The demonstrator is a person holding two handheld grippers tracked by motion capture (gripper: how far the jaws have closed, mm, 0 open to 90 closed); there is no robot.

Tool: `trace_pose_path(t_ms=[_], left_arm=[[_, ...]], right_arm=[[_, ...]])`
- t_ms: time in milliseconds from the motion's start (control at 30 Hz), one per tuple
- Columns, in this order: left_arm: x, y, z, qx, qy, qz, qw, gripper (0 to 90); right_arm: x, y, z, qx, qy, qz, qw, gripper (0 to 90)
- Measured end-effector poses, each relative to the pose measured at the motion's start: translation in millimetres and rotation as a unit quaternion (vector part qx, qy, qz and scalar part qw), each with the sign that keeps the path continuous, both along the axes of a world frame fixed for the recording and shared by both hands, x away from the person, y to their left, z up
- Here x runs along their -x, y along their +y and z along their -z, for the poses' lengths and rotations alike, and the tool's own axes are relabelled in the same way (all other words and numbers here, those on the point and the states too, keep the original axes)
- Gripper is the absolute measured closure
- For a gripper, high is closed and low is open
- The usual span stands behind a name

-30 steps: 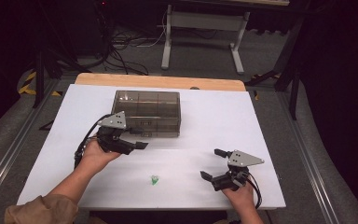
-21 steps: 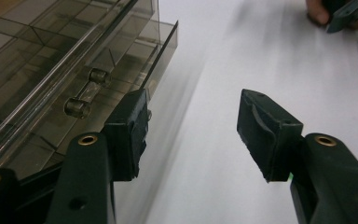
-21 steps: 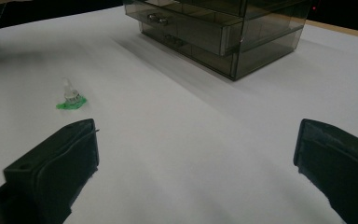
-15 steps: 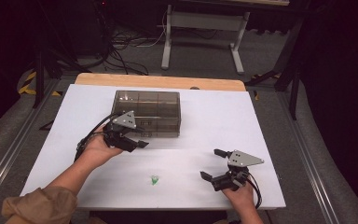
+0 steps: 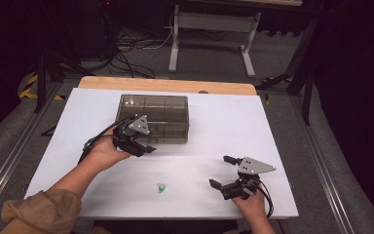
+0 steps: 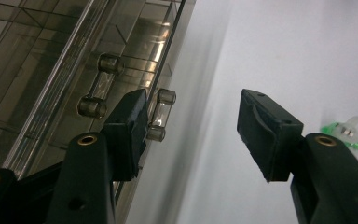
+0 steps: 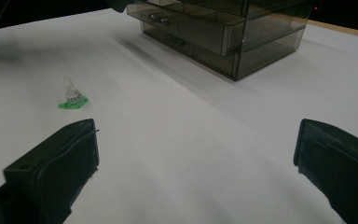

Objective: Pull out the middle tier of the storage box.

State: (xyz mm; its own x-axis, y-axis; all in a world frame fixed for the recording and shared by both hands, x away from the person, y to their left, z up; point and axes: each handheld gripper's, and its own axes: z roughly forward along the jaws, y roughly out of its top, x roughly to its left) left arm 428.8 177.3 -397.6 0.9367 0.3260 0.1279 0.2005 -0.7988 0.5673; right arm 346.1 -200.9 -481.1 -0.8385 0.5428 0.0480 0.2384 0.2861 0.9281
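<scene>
Smoky transparent drawer box [image 5: 153, 118] standing toward the far side of the white table [image 5: 224, 122], all drawers apparently closed as far as visible. Left gripper [image 5: 143, 147] held right at the front face of the box, jaws spread, nothing between them. In the left gripper view, one jaw just beside a small clear drawer handle [image 6: 161, 114], perhaps touching it, the other jaw out over the bare table; second handle [image 6: 100, 85] a little further along the front. Not gripped yet, so opening of a drawer probably the step in hand, only at its beginning.

Small clear piece on a green base [image 5: 161, 187] lying alone on the table near the person's edge, between the two hands, well apart from the box; also seen in the right gripper view [image 7: 72, 97]. Untouched so far.

Right gripper [image 5: 224, 171] resting low at the near right of the table, jaws wide apart and empty.

Likely remaining: pull drawer open, pick up the small piece, put it inside, close.
</scene>
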Motion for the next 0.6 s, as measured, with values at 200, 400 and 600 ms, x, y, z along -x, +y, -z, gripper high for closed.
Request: trace_pose_path(t_ms=[200,400,600], left_arm=[[-4.8,-2.5,0.8,-0.025,-0.004,-0.002,0.9997,44.9],[-7.9,-5.8,2.6,-0.042,-0.007,-0.001,0.9991,45.1],[-8.9,-10.4,7.0,-0.060,-0.008,0.001,0.9981,45.8]], right_arm=[[0.0,0.0,0.0,0.000,0.000,0.000,1.0000,0.5],[0.0,-0.1,-0.1,0.000,-0.001,0.000,1.0000,0.5],[0.2,-0.2,-0.2,-0.001,0.000,-0.001,1.0000,0.5]])
